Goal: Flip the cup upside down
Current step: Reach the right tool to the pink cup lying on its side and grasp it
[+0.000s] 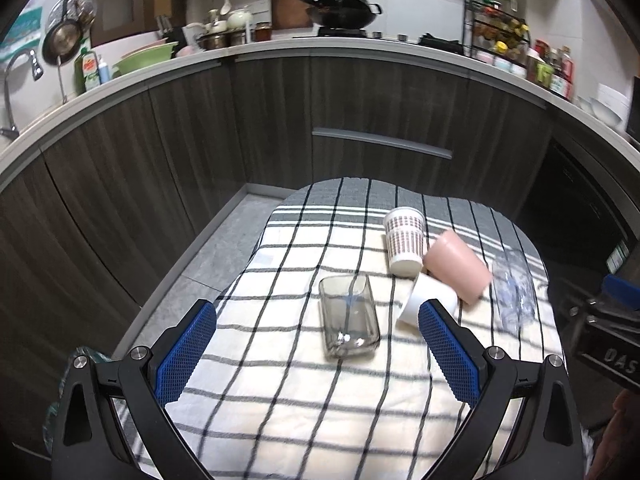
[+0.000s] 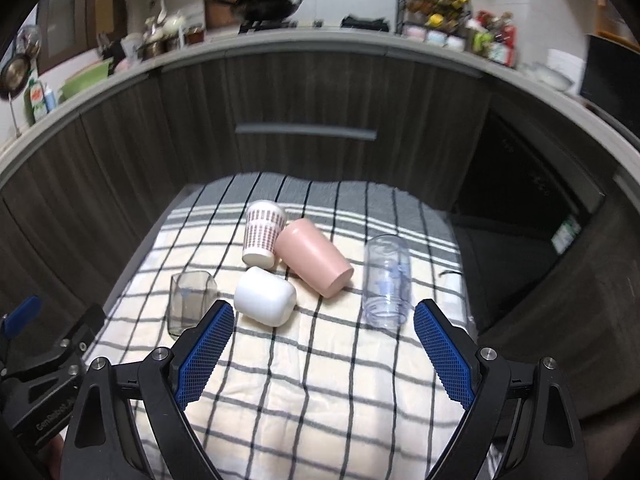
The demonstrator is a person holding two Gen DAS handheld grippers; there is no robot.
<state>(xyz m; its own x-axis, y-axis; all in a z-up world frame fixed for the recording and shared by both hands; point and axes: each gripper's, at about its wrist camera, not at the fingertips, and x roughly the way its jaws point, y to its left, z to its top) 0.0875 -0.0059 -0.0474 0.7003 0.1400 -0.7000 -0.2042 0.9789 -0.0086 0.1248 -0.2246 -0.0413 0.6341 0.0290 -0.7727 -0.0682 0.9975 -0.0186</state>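
Several cups sit on a checked cloth [image 1: 280, 380] over a small table. A grey square glass [image 1: 349, 317] stands upright, also in the right wrist view [image 2: 190, 302]. A patterned paper cup [image 1: 405, 246] [image 2: 262, 238] stands upright. A pink cup [image 1: 458, 266] [image 2: 314, 256] and a white cup [image 1: 430, 300] [image 2: 265, 298] lie on their sides. A clear plastic cup [image 1: 514, 290] [image 2: 387, 280] stands mouth down. My left gripper [image 1: 316, 340] is open, the glass just beyond its fingertips. My right gripper [image 2: 324, 340] is open and empty, short of the cups.
Dark wood kitchen cabinets [image 1: 240, 120] curve behind the table, with a counter of pots and bottles above. Grey floor [image 1: 208, 264] lies left of the table. The right gripper's body [image 1: 608, 332] shows at the left view's right edge.
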